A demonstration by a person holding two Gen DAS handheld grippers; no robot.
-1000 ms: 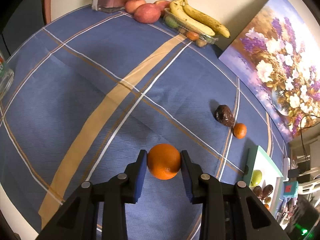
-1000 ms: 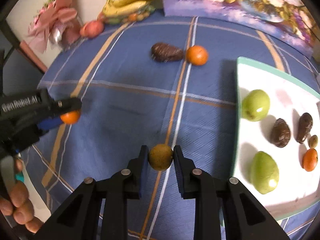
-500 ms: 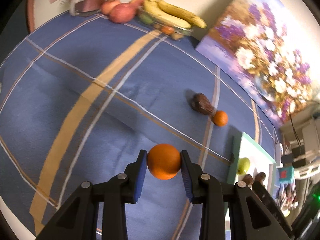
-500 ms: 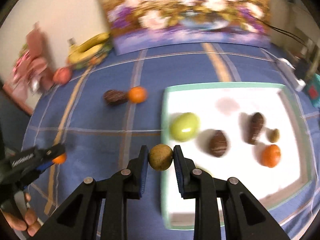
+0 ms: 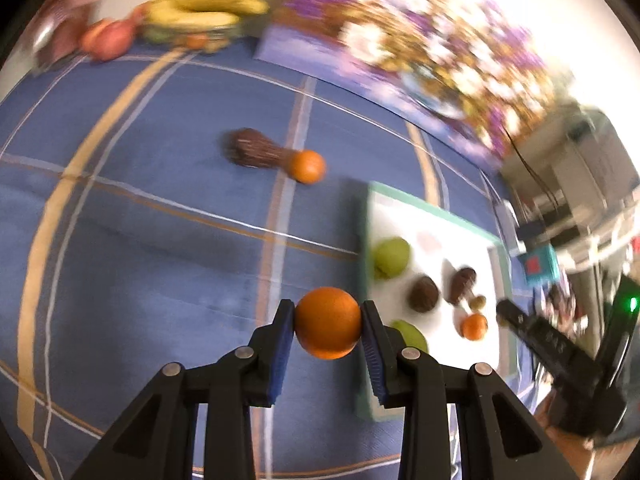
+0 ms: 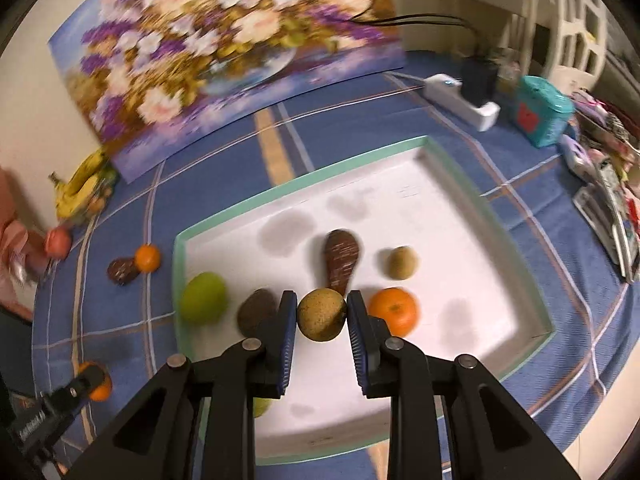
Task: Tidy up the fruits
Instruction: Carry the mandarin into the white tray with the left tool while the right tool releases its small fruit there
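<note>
My left gripper (image 5: 328,324) is shut on an orange (image 5: 327,322) above the blue cloth, just left of the white tray (image 5: 430,216). My right gripper (image 6: 322,314) is shut on a small brown round fruit (image 6: 321,314) above the white tray (image 6: 400,208). The tray holds a green fruit (image 6: 203,298), a dark brown fruit (image 6: 258,312), a brown pear-shaped fruit (image 6: 340,260), a small brown fruit (image 6: 403,263) and a mandarin (image 6: 394,312). On the cloth lie a brown fruit (image 5: 256,152) touching a small orange (image 5: 307,166).
Bananas (image 5: 200,10) and red apples (image 5: 106,38) sit at the far edge by the wall. A flower painting (image 6: 224,52) leans behind the tray. A power strip (image 6: 460,98), a teal box (image 6: 544,116) and clutter lie to the right.
Both grippers swung right with their fruit. The left one now hangs beside the tray's left edge; the right one has moved from the tray's rim to over its inside.
</note>
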